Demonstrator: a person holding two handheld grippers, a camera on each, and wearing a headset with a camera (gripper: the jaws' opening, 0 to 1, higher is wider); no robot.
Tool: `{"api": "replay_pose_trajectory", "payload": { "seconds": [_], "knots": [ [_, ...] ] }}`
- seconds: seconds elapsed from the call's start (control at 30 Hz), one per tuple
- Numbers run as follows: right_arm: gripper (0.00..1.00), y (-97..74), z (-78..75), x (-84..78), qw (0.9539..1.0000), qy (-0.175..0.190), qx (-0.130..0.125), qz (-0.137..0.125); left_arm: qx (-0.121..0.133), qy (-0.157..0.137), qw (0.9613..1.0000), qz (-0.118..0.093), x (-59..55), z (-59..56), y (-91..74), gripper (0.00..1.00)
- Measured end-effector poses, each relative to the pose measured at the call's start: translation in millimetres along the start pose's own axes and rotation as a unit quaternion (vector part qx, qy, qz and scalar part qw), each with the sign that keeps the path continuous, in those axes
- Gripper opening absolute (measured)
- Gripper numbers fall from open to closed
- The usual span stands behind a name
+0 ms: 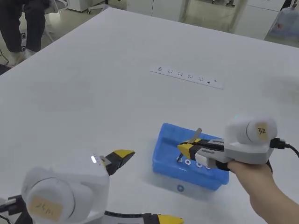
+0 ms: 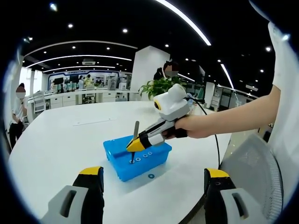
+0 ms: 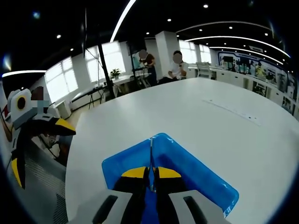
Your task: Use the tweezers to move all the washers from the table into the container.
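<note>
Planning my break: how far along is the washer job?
Done: several washers lie in the container. In hand: the right gripper holds the tweezers, tips down inside it. Remaining: one washer on the table beside the container.

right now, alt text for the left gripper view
A hand holds the right gripper, shut on tweezers that dip into a blue container with washers inside, on a white table. One washer lies on the table beside it; this view's own jaws stand open.
</note>
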State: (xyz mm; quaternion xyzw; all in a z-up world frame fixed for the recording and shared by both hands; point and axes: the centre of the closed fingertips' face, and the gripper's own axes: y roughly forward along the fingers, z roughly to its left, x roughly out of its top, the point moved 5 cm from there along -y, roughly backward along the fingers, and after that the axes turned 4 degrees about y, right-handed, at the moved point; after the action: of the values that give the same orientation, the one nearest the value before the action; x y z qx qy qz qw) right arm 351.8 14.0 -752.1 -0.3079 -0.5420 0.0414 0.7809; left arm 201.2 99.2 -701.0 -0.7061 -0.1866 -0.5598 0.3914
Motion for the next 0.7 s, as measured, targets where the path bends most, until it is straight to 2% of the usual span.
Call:
{"api": "replay_pose_trajectory", "payload": {
  "seconds": [0.23, 0.4, 0.7],
  "knots": [
    [0.04, -6.9, 3.5, 3.4, 0.9999, -0.001, 0.001, -0.015, -0.002, 0.000, 1.0000, 0.001, -0.3, -0.7, 0.3, 0.90],
    [0.04, -20.7, 11.6, 12.8, 0.9987, 0.005, -0.002, -0.051, -0.003, 0.001, 1.0000, 0.003, -0.7, -1.2, 0.4, 0.90],
    [0.03, -47.8, 30.1, 23.0, 0.9958, 0.000, -0.002, -0.092, -0.004, 0.002, 1.0000, 0.003, -0.9, -1.4, 0.7, 0.90]
  ]
}}
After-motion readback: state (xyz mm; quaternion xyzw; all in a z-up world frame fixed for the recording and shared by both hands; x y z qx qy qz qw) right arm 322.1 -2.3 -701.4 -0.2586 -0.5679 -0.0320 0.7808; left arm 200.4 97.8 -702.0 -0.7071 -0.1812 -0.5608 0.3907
